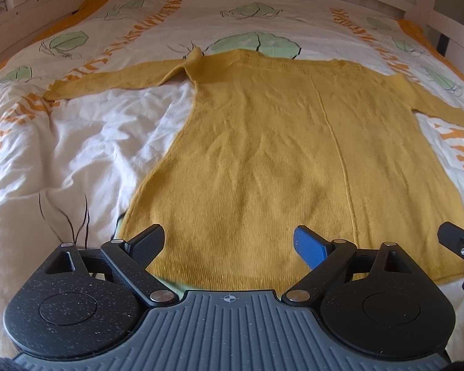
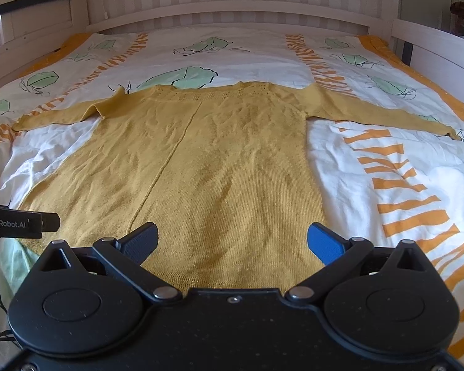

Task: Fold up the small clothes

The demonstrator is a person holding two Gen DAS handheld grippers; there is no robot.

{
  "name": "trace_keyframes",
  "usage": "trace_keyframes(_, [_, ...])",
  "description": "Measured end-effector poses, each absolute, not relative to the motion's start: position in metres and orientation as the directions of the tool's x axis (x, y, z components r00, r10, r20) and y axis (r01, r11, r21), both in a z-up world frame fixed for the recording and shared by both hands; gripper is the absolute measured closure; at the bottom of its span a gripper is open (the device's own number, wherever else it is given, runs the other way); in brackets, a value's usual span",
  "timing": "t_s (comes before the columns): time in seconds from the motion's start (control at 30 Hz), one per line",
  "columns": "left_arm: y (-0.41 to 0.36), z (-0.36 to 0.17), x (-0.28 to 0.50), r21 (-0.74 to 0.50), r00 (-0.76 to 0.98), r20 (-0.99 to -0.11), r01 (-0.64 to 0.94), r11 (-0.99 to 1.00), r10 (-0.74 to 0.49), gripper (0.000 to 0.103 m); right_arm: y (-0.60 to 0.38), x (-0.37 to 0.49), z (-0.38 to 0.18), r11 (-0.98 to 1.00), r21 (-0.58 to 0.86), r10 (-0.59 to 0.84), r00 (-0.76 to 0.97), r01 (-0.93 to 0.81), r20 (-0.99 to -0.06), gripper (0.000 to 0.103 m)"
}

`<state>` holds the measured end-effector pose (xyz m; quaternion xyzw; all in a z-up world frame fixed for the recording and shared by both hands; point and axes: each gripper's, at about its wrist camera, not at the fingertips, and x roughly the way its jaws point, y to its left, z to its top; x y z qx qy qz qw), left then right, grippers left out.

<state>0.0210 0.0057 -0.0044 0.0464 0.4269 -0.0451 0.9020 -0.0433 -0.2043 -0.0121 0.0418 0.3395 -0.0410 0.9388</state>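
Observation:
A mustard-yellow knit sweater (image 1: pixel 281 154) lies flat on the bed, hem nearest me, neckline far, both sleeves spread sideways. It also shows in the right wrist view (image 2: pixel 219 160). My left gripper (image 1: pixel 229 241) is open and empty, hovering over the hem's left part. My right gripper (image 2: pixel 232 239) is open and empty over the hem's right part. The right gripper's edge shows at the far right of the left wrist view (image 1: pixel 461 250); the left gripper's edge shows at the left of the right wrist view (image 2: pixel 18 222).
The sweater rests on a rumpled white duvet (image 1: pixel 77 142) with green leaf prints and orange stripes (image 2: pixel 402 185). A pale wooden bed frame (image 2: pixel 232 15) runs along the far end and both sides (image 2: pixel 433 49).

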Motion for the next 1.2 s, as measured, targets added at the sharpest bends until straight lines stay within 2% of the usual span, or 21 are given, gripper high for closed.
trace_keyframes(0.37, [-0.001, 0.011, 0.073, 0.063, 0.726, -0.683, 0.164, 0.984, -0.077, 0.012, -0.245, 0.004, -0.001, 0.995, 0.049, -0.036, 0.795, 0.082, -0.605, 0.001])
trace_keyframes(0.63, [-0.006, 0.007, 0.128, -0.036, 0.732, -0.649, 0.238, 0.971, -0.204, 0.011, -0.300, 0.054, 0.002, 0.992, -0.020, -0.109, 0.789, 0.121, -0.604, 0.001])
trace_keyframes(0.8, [-0.011, -0.001, 0.167, 0.010, 0.747, -0.647, 0.212, 0.977, -0.156, 0.011, -0.358, 0.088, 0.000, 0.976, -0.037, -0.190, 0.758, 0.215, -0.624, 0.001])
trace_keyframes(0.93, [-0.015, -0.011, 0.196, 0.048, 0.760, -0.641, 0.180, 0.983, -0.108, 0.011, -0.423, 0.112, -0.003, 0.943, 0.011, -0.243, 0.709, 0.333, -0.662, 0.002])
trace_keyframes(1.03, [-0.017, -0.020, 0.213, 0.056, 0.761, -0.644, 0.157, 0.986, -0.084, 0.011, -0.474, 0.125, -0.005, 0.910, 0.035, -0.277, 0.669, 0.413, -0.690, 0.015])
trace_keyframes(1.2, [-0.022, -0.036, 0.233, 0.056, 0.762, -0.644, 0.138, 0.989, -0.069, 0.011, -0.551, 0.137, -0.004, 0.827, 0.015, -0.393, 0.597, 0.562, -0.700, 0.018])
